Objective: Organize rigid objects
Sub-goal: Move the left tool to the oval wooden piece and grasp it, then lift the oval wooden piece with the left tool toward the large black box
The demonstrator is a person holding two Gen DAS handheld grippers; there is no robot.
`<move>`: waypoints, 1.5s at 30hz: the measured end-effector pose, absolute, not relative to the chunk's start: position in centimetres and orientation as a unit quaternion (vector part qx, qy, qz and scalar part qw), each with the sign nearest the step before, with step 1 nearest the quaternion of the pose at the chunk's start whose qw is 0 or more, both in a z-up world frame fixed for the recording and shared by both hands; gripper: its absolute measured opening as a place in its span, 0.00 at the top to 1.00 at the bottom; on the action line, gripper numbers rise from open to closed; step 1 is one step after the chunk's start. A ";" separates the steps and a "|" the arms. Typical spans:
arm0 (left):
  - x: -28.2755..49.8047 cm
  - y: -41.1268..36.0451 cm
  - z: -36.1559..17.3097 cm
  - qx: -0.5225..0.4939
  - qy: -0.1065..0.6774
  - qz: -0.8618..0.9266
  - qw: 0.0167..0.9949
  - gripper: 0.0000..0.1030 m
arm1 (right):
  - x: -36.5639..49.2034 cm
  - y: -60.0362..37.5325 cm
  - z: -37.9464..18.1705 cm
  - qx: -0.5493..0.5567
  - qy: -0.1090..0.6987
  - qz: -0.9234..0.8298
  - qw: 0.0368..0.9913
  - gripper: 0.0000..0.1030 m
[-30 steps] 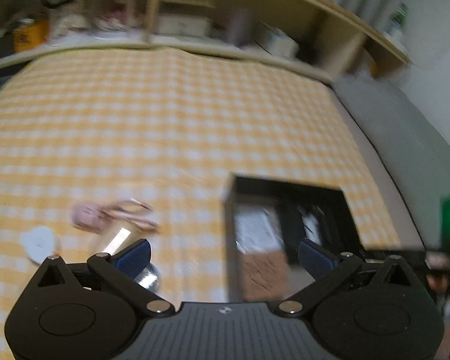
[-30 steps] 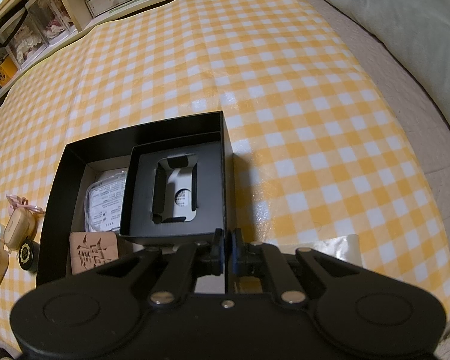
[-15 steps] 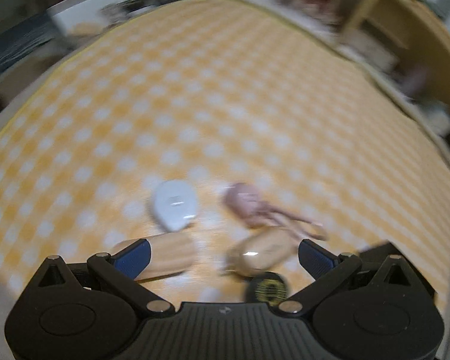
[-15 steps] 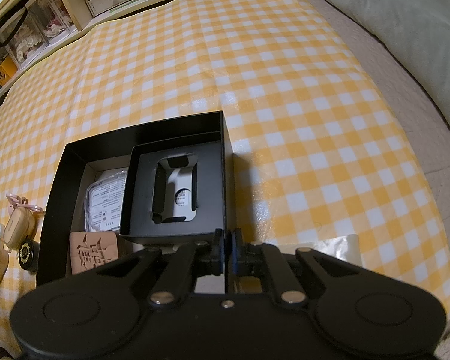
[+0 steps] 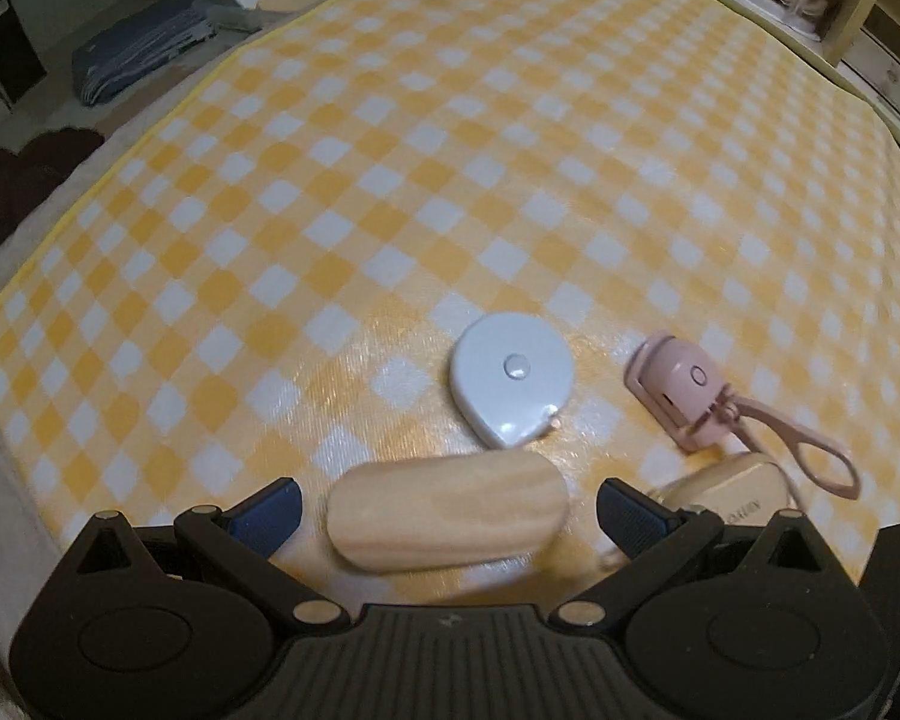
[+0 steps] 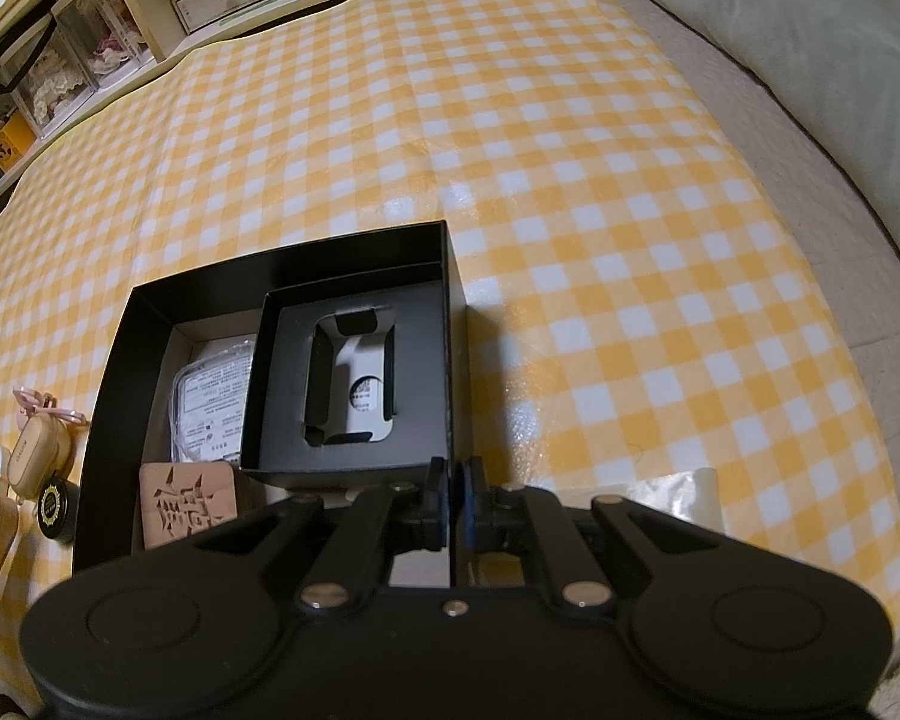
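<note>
My left gripper (image 5: pixel 450 510) hangs open low over the checked cloth, with a pale wooden oblong block (image 5: pixel 447 513) lying between its blue pads and a gap on each side. Beyond the block lie a white round tape measure (image 5: pixel 513 384), a pink eyelash curler (image 5: pixel 690 390) and a beige case (image 5: pixel 732 489). My right gripper (image 6: pixel 457 480) is shut on the right wall of the open black box (image 6: pixel 114 360). Inside the box are a black insert tray (image 6: pixel 282 396), a carved wooden coaster (image 6: pixel 189 504) and a plastic-wrapped leaflet (image 6: pixel 210 402).
A black round disc (image 6: pixel 54 504) lies left of the box beside the beige case (image 6: pixel 36 450). Shelves with bins (image 6: pixel 90 48) stand along the far side of the cloth, and a grey pillow (image 6: pixel 810 18) lies at the right. The cloth's left edge (image 5: pixel 60 228) drops off.
The left gripper swung away from the black box to the small items and sank over the wooden block, which now lies between its open fingers. The right gripper has not moved.
</note>
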State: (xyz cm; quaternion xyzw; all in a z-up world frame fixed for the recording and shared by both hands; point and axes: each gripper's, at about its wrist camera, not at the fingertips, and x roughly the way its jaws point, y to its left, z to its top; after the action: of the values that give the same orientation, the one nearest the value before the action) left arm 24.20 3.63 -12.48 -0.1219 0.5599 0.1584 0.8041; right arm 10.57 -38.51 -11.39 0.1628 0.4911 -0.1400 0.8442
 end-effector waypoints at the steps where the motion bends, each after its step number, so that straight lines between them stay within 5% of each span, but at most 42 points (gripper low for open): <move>1: 24.3 3.6 -12.5 -0.116 0.558 0.158 0.806 0.01 | 10.6 -38.5 -11.4 0.162 0.491 -0.140 0.844 0.94; 6: 24.7 3.5 -13.1 -0.099 0.577 0.138 0.799 0.14 | 10.6 -38.5 -11.5 0.160 0.492 -0.139 0.844 0.94; 30: 23.7 2.9 -9.7 -0.113 0.514 0.119 0.842 0.15 | 10.6 -38.4 -11.5 0.159 0.492 -0.139 0.844 0.95; 45: 20.3 -4.8 -6.2 -0.083 0.475 -0.067 0.873 0.15 | 10.6 -38.4 -11.4 0.156 0.493 -0.140 0.845 0.95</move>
State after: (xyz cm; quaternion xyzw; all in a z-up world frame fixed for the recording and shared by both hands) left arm 20.28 -4.84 -6.16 -0.0830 0.4751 -0.0666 0.8735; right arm 10.59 -38.40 -11.44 0.1558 0.4929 -0.1396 0.8445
